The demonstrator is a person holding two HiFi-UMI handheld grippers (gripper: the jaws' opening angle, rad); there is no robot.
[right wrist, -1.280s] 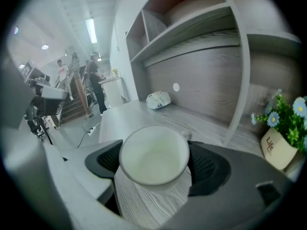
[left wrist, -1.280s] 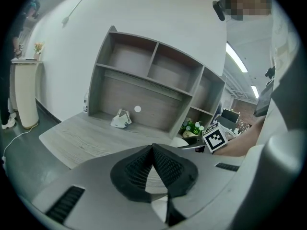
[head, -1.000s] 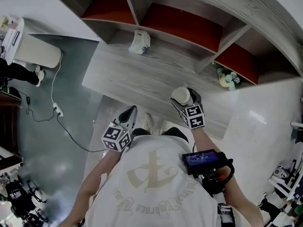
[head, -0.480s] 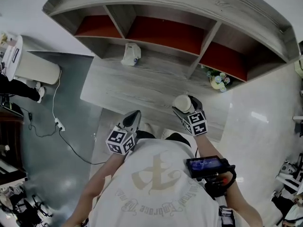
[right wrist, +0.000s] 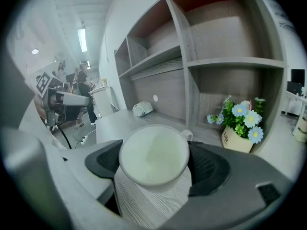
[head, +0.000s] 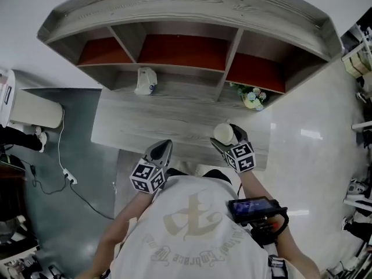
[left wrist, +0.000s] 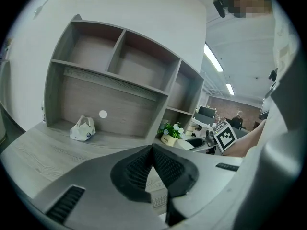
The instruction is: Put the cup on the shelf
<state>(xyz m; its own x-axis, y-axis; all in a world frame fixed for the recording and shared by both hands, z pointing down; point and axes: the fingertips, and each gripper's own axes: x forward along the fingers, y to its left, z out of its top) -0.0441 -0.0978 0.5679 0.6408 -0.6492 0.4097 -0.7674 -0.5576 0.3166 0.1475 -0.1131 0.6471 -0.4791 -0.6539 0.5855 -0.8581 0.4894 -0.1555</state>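
Over the wooden desk (head: pixel 174 121) by the shelf (head: pixel 186 4), 1 cup (right wrist: pixel 153 155) sits upright, mouth up, pinched in the right gripper (right wrist: pixel 154 163), while the left gripper (left wrist: pixel 152 150) has its 2 jaws pressed together.

Grey floor (head: pixel 46 190) beside glossy pale tiles (head: pixel 302 167); strip lights (left wrist: pixel 213 60) overhead.

Head camera overhead; others toward shelf (left wrist: pixel 120 75)
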